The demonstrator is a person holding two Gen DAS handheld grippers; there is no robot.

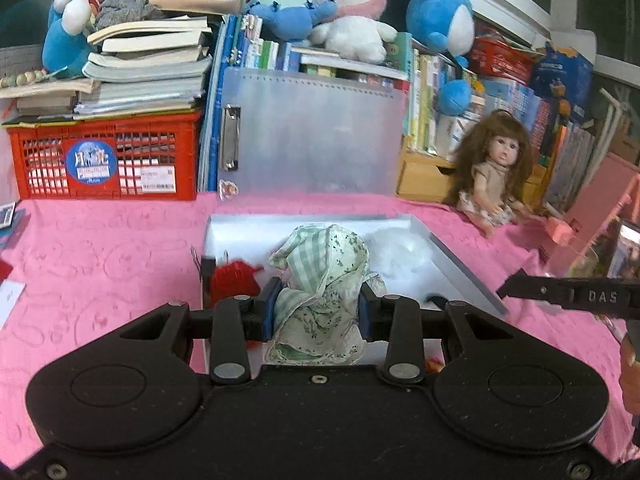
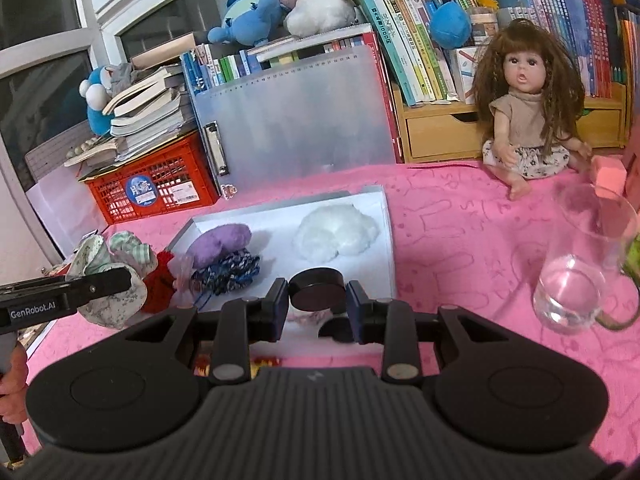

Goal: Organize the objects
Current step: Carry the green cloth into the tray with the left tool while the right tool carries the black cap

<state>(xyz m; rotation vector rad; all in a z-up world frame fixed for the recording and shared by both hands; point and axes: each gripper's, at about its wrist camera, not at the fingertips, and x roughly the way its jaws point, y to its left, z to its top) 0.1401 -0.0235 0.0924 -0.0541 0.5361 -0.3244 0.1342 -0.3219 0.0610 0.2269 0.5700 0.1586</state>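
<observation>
The left tongs (image 1: 320, 312) pinch a bundled green-checked and floral cloth (image 1: 324, 280), held up over the near edge of the shallow white tray (image 1: 460, 256) on the pink-covered bench (image 1: 100, 248). The right tongs (image 2: 318, 300) pinch a round black lid-like disc (image 2: 318, 292) at the tray's near edge. In the tray lie white cotton fluff (image 2: 338, 234), a purple plush piece (image 2: 220, 242), a dark blue braided scrunchie (image 2: 228, 270) and a red yarn ball (image 2: 160, 284). The left tool's arm reads "GenRobot.AI" (image 2: 34, 313); the right tool's reads "DAS" (image 1: 602, 296). The red crate (image 2: 160, 184) carries a round blue sticker with Chinese characters. A clear glass (image 2: 576, 280) stands near the doll (image 2: 528, 104).
</observation>
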